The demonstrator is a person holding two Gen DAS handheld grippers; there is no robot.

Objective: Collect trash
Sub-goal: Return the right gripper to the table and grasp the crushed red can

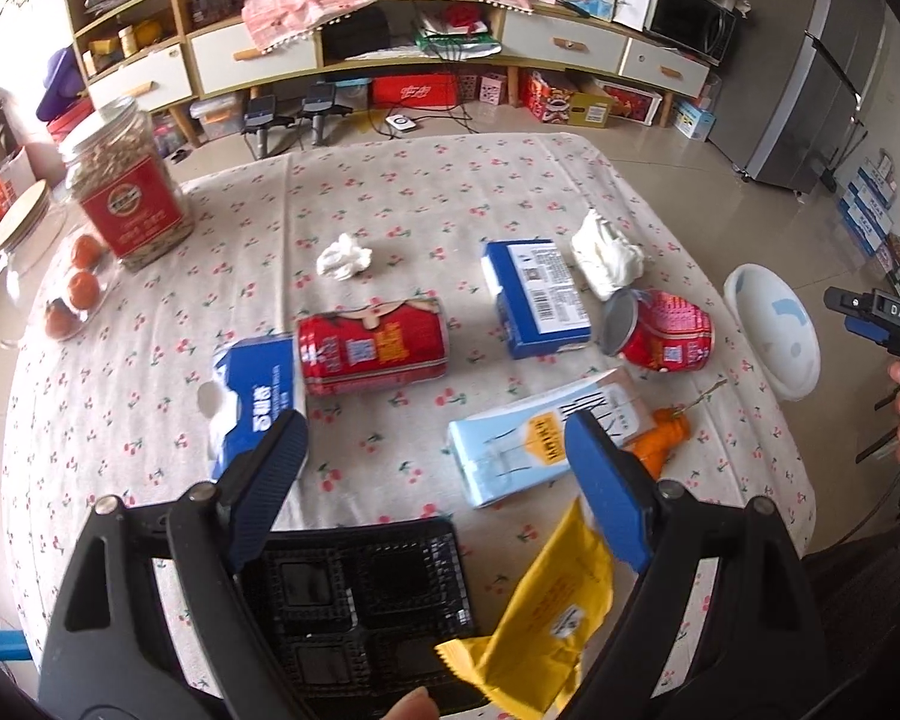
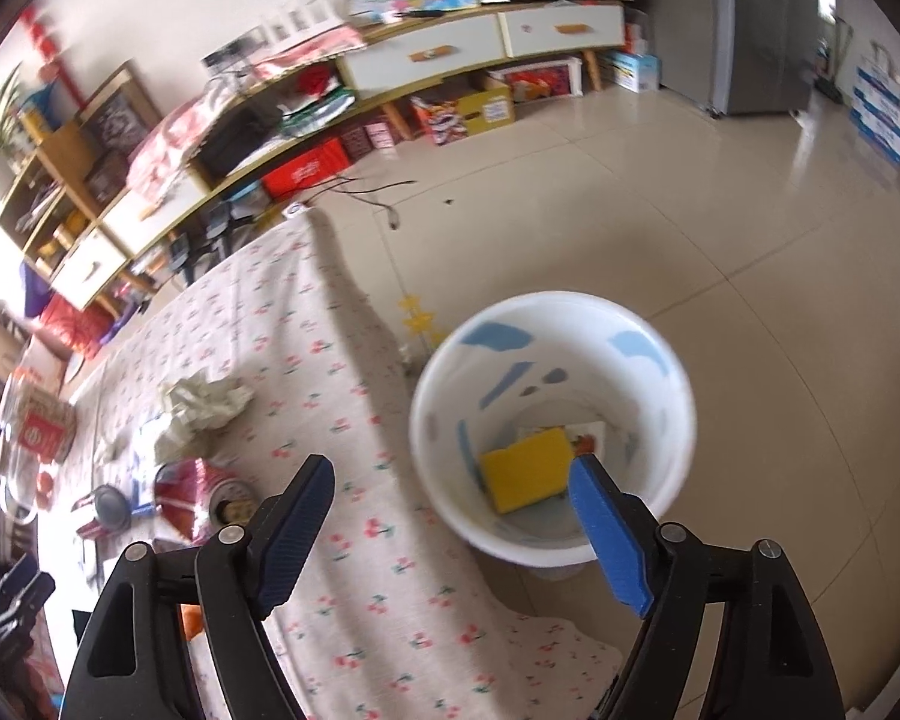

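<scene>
**Both claws wide over a table of litter**

The left gripper (image 1: 435,468) hangs low in the left wrist frame with its fingers spread wide and nothing between them. Trash lies across the cherry-print tablecloth (image 1: 390,204): a red can (image 1: 372,345) on its side at centre, a second red can (image 1: 666,330) to the right, a blue box (image 1: 537,297) between them, two crumpled tissues (image 1: 343,256) and (image 1: 606,258) above. A pale blue carton (image 1: 540,444) sits partly behind the right-hand finger; a black tray (image 1: 366,606) and a yellow wrapper (image 1: 546,606) are cut off by the bottom edge.

The right gripper (image 2: 453,504) is also spread wide — empty — over the white bin (image 2: 552,420) at frame centre, which stands on the floor beside the table. A yellow packet (image 2: 528,474) lies inside; the card beneath it is mostly hidden. The left side of this view is blurred.
</scene>
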